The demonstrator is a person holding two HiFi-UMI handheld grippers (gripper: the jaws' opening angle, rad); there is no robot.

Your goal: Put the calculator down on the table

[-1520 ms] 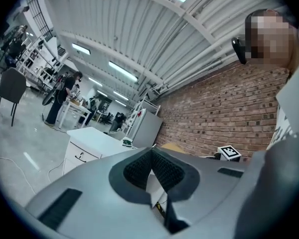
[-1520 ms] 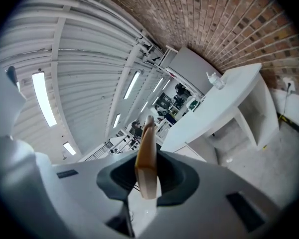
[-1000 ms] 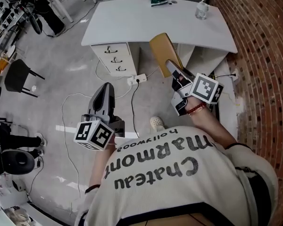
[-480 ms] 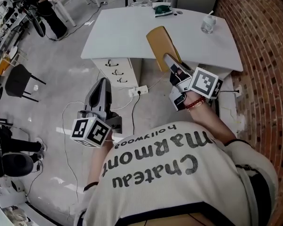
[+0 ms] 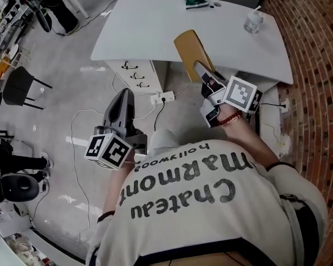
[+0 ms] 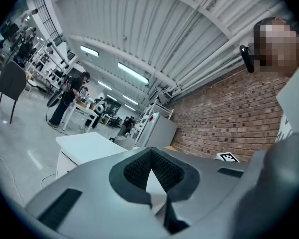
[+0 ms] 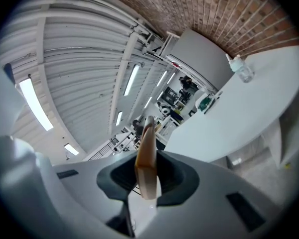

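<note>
Tan calculator point(image 5: 192, 53) clamped edge-on in right claw point(image 5: 203, 75), near white table point(image 5: 150, 32).

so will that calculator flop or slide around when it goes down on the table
Probably stiff: the calculator sticks straight out of the right hand-held gripper without sagging. It looks thin and flat, so likely light and unlikely to roll on the table. Pinched at one end only, it might pivot if bumped.
</note>
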